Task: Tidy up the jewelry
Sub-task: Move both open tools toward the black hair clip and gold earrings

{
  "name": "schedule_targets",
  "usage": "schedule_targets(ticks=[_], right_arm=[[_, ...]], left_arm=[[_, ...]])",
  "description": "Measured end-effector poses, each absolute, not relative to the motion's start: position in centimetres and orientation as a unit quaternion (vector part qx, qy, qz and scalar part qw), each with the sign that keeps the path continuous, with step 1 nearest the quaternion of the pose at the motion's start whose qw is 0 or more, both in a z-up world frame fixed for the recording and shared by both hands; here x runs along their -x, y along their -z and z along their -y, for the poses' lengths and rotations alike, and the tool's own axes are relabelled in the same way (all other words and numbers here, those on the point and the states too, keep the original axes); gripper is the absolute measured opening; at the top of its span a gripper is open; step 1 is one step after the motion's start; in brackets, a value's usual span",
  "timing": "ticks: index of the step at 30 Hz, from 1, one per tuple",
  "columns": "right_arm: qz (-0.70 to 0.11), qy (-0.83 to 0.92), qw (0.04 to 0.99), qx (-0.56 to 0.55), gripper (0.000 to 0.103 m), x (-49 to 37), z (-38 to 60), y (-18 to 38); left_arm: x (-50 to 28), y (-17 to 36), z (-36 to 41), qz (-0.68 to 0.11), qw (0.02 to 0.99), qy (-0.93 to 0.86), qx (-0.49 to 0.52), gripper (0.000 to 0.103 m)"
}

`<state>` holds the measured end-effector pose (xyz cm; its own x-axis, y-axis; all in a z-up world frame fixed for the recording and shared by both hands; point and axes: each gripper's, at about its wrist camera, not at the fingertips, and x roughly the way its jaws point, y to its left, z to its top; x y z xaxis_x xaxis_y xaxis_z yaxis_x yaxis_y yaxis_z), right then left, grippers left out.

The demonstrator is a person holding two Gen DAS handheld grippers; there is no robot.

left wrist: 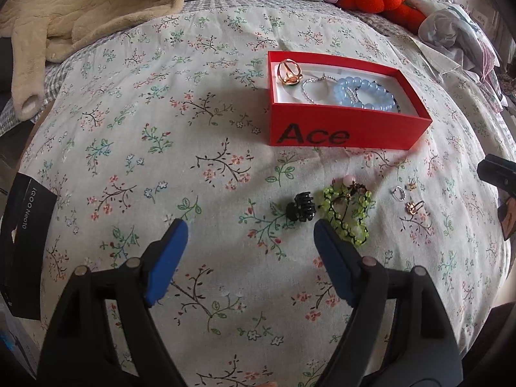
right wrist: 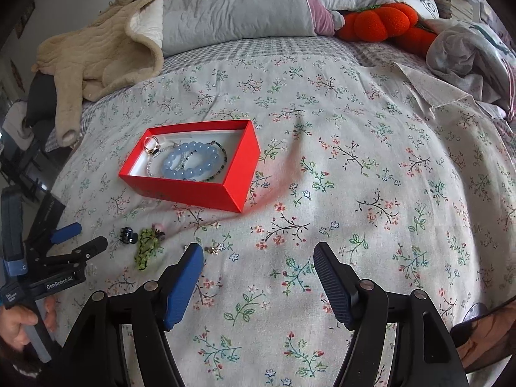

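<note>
Hovering: left tool (left wrist: 250, 230) apart, empty, above black plastic claw clip (left wrist: 300, 207); right tool (right wrist: 258, 254) apart, empty. Red cardboard box (right wrist: 193, 190) on floral bedsheet (right wrist: 354, 161) holds bracelets. Risk: tangled green beaded bracelet (left wrist: 348, 213) snagging pads; soft bedding swallowing small rings (left wrist: 412, 207).

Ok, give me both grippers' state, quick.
Left gripper: open, holding nothing, above the floral bedspread.
Right gripper: open, holding nothing.
</note>
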<state>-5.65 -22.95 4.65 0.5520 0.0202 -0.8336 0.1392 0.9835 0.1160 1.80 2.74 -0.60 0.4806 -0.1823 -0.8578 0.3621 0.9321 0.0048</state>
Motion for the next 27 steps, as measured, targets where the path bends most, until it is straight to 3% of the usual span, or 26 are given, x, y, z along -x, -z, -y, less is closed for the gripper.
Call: schedule_targets(ticks=[11,18,27], right_arm=[[-0.523,0.016,0.852,-0.022,0.074,7.0,20.3,0.6],[-0.536,0.013,0.844,0.006,0.078,6.7,18.7,2.5],[-0.535,0.009,0.845,-0.002,0.079,5.8,18.3,2.6]], left_arm=[[-0.4,4.0,-1.9,-0.457,0.851,0.203,-0.16,0.081],[-1.2,4.3,-1.8,-0.457,0.847,0.23,-0.142,0.08],[-1.6,3.9,-0.3,-0.462,0.839,0.26,-0.121,0.056]])
